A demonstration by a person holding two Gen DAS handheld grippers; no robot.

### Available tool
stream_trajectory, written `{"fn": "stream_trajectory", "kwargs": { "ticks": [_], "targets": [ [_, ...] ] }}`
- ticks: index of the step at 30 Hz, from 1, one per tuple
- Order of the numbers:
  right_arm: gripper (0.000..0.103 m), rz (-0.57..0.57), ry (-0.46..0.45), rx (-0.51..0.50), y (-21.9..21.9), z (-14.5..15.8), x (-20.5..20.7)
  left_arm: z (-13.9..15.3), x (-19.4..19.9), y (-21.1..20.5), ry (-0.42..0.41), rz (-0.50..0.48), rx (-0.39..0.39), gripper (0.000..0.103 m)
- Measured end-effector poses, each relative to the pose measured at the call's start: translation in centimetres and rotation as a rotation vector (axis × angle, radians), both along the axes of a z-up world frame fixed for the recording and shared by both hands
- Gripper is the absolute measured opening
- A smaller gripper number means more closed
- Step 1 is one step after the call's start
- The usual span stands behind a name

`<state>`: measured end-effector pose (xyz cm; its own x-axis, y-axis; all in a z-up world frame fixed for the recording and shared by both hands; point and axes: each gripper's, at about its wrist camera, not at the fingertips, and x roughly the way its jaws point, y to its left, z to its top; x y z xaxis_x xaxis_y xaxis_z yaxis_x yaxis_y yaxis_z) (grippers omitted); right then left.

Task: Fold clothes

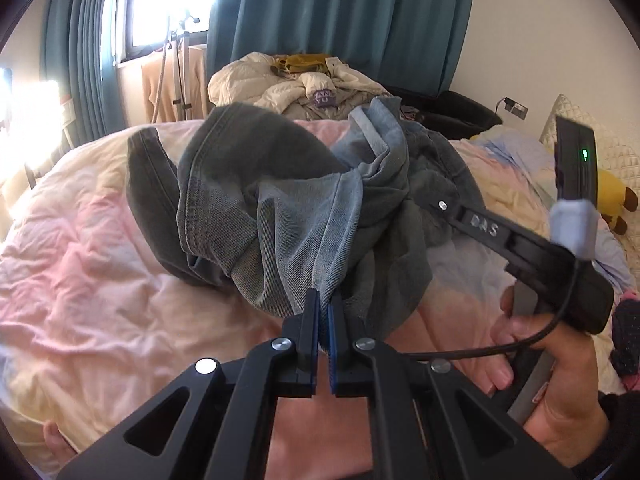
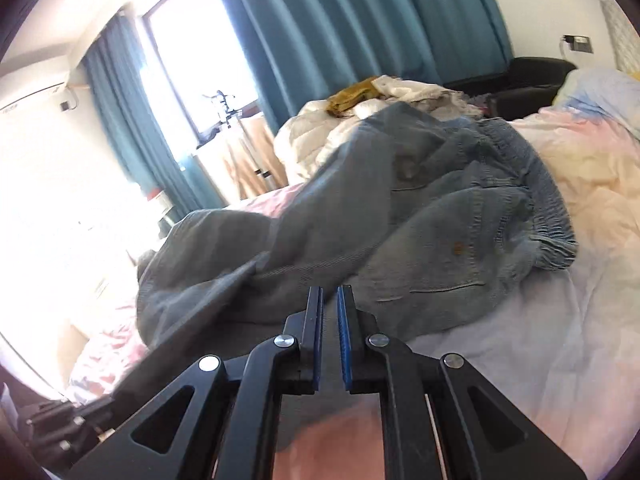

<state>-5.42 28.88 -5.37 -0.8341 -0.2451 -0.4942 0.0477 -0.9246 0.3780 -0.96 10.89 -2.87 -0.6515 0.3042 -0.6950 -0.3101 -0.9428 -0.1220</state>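
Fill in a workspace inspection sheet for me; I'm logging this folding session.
Surface: bed with rumpled pink and cream duvet.
Job's things: grey-blue jeans, bunched, partly lifted.
Clutter: heap of pale bedding and clothes; yellow plush toy.
Grippers: left gripper shut on jeans fabric; right gripper nearly shut at the jeans' edge, grip unclear.
Cables: black cable by the hand.
Surroundings: teal curtains, bright window.
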Motion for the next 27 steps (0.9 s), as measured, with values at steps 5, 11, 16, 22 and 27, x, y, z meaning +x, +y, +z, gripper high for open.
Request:
{"fn": "stream_trajectory", "kwargs": {
  "ticks": [5, 11, 16, 22, 27],
  "targets": [
    [0.008, 0.209, 0.0, 0.0, -3.9, -0.3, -0.7, -2.3, 0.3, 0.0, -0.033, -0.01, 0.005, 0.004],
    [0.008, 0.207, -0.076, -0.175, -2.2, -1.7, -2.4, -1.8, -0.2, -0.8, -0.051, -0.026, 0.054, 0.015],
    [0.008, 0.038, -0.094, -0.14, 1.3, -0.4, -1.6, -0.3, 0.5, 0.1, 0.014, -0.013, 0.01, 0.045],
    [0.008, -0.08, -0.115, -0.206, 5.6, 0.2, -1.0, 2.8, 0.5, 1.9, 0.125, -0.048, 0.0, 0.06],
    [0.008, -0.127, -0.092, -0.231, 7.8, 0.7, -0.4, 2.6, -4.5, 5.0, 0.092, -0.098, -0.086, 0.061]
  ]
}}
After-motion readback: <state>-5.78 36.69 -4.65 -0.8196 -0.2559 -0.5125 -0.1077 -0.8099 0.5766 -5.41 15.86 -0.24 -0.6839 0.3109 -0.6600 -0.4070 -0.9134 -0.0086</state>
